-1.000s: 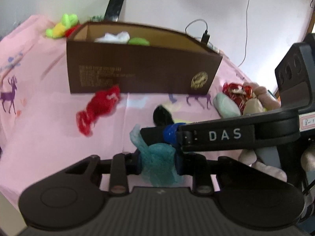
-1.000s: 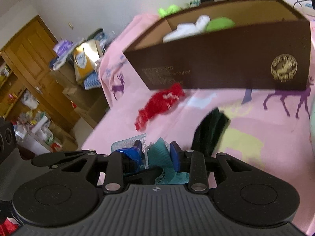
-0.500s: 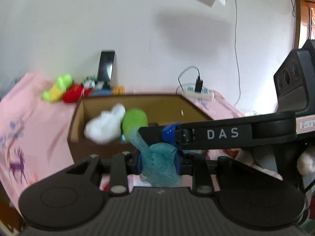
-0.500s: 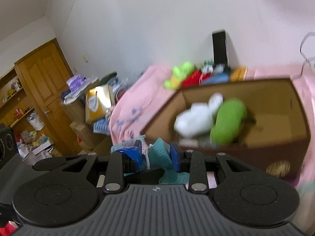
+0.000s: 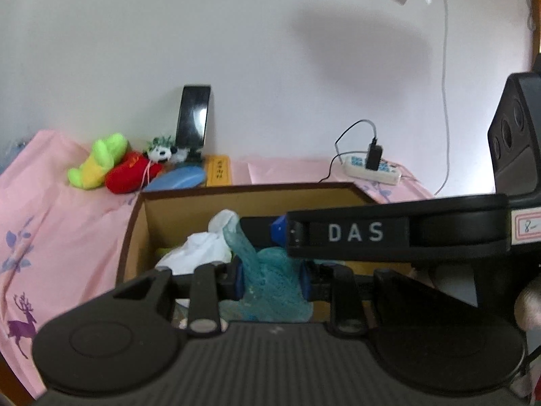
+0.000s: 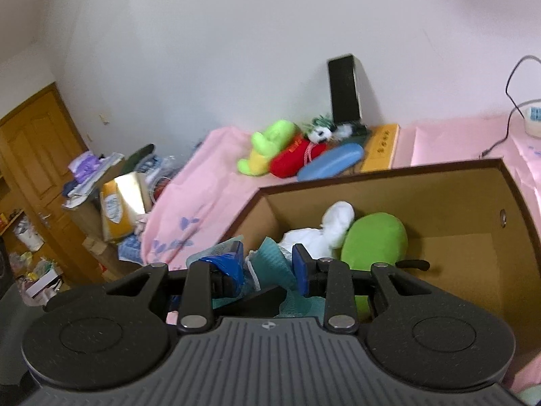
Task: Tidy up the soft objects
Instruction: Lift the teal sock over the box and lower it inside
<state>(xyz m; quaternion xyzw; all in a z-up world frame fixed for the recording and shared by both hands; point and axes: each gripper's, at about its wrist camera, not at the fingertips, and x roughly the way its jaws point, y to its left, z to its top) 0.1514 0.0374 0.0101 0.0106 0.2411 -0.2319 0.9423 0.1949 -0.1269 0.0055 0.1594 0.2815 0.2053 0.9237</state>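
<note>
My left gripper (image 5: 272, 279) is shut on a teal mesh cloth (image 5: 270, 277) and holds it over the near edge of the brown cardboard box (image 5: 135, 233). My right gripper (image 6: 267, 267) is shut on the same teal cloth (image 6: 272, 264) from the other side; its black arm marked DAS (image 5: 389, 233) crosses the left wrist view. Inside the box lie a white soft toy (image 6: 324, 233) and a green plush (image 6: 375, 240). The white toy also shows in the left wrist view (image 5: 203, 250).
The box (image 6: 439, 199) stands on a pink deer-print sheet (image 5: 50, 223). Behind it by the wall lie a green-yellow plush (image 5: 98, 160), a red plush (image 5: 130, 172), a small panda toy (image 5: 162, 152), a black phone (image 5: 194, 120) and a power strip (image 5: 372, 169).
Both grippers have risen and moved forward with the teal cloth, from low over the sheet in front of the box to over the box's near edge. The red and black items on the sheet left view.
</note>
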